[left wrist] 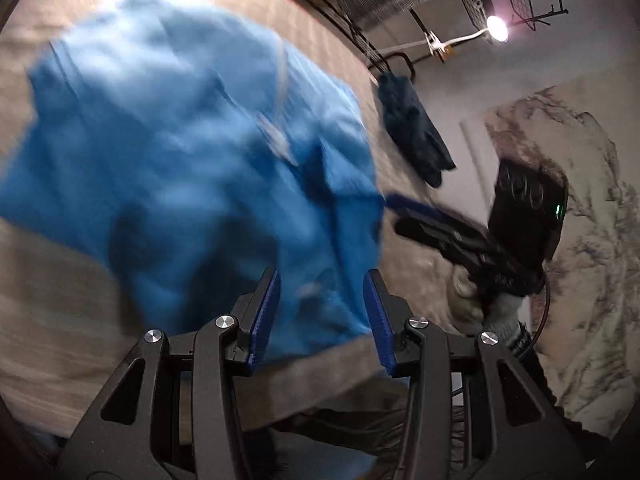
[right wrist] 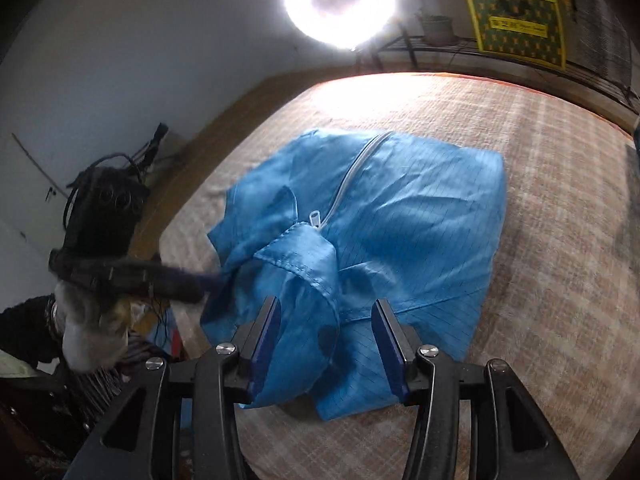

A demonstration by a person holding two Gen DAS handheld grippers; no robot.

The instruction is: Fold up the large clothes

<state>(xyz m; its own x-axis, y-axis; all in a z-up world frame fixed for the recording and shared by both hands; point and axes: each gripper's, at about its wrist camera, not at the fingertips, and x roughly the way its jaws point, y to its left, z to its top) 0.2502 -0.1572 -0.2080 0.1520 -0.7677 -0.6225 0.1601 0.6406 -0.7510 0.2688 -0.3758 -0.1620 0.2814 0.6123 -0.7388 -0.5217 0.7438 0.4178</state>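
A blue zip-front garment (right wrist: 400, 216) lies crumpled on the plaid bed cover (right wrist: 552, 208), its white zipper (right wrist: 352, 176) running up the middle. My right gripper (right wrist: 326, 332) stands open at the near hem, a folded sleeve lying loose between its fingers. In the left wrist view the garment (left wrist: 180, 152) is blurred. My left gripper (left wrist: 322, 312) hovers open above the garment's lower edge, nothing pinched. Each gripper shows in the other's view: the right gripper (left wrist: 404, 206) at the garment's right edge, the left gripper (right wrist: 208, 280) at its left edge, both held by gloved hands.
A bright ring light (right wrist: 338, 0) stands beyond the bed, beside a wire shelf and a yellow-green sign (right wrist: 520, 24). A dark cloth (left wrist: 416, 136) hangs off the bed's side near a clip lamp (left wrist: 497, 29). A marble-patterned sheet (left wrist: 580, 208) covers the right.
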